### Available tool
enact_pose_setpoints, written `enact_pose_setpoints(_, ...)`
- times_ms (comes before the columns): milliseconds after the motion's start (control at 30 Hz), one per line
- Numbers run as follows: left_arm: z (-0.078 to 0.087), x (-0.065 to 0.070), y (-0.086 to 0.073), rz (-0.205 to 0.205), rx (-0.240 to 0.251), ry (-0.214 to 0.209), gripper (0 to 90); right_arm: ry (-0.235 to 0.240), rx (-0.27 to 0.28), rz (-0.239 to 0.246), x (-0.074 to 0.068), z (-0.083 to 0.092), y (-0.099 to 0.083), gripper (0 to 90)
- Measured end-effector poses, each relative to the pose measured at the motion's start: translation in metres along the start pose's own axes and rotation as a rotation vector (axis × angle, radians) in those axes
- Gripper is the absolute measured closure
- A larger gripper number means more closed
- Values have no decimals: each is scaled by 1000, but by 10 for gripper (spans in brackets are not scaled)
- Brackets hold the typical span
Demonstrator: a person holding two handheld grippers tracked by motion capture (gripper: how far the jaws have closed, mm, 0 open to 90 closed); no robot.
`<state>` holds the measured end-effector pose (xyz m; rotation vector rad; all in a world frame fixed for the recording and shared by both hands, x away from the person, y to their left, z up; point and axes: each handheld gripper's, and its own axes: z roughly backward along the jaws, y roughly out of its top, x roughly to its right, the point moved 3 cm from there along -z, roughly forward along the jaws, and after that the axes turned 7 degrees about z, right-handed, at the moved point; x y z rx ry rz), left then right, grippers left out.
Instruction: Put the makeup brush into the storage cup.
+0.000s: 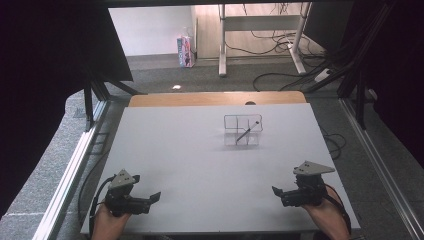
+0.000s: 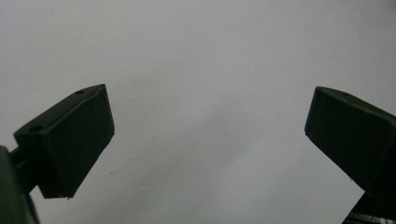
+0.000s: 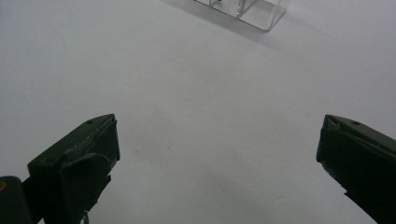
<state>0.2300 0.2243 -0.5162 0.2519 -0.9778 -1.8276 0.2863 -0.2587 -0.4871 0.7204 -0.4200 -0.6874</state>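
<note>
Resting grippers, clear organizer (image 1: pixel 242 130), pen (image 1: pixel 248 131), unmarked

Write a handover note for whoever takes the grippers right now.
Left gripper: open, empty, low over the table's near left corner.
Right gripper: open, empty, at the near right.
Clear divided organizer: far centre of the table, with a dark pen leaning inside it.
Done: the pen is in the organizer, and both grippers are well clear of it.
Left: nothing else lies on the table to sort, so probably nothing remains.
</note>
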Motion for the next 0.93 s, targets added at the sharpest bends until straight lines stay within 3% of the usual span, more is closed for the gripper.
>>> enact_pose_setpoints(667, -1, 0, -1, -5, -8, 7, 19, -5, -47, -31, 3, 7, -23, 0)
enact_pose_setpoints(933, -2, 0, 0, -11, -10, 11, 19, 4, -48, -30, 3, 6, -24, 0)
